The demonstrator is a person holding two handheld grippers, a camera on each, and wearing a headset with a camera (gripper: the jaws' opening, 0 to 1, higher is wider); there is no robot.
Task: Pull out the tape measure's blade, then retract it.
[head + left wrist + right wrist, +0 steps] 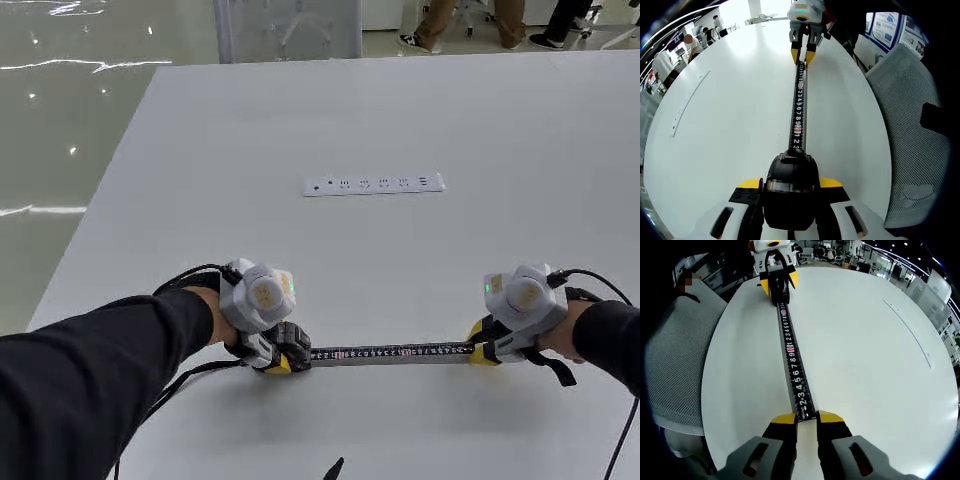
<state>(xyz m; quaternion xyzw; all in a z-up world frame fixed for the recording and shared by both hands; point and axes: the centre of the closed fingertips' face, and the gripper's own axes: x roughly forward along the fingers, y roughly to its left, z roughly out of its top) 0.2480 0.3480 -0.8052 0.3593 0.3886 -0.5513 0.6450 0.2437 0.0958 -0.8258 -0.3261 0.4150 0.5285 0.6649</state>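
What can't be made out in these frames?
- End hook of the blade: in the right gripper view it is buried between the right gripper jaw tips; in the head view the gripper body covers it.
- Sides of the case and any lock button: in the left gripper view the left gripper jaws cover them.
- Markings on the power strip: too small in the head view.
- The people at the far edge: cut off above the legs in the head view.
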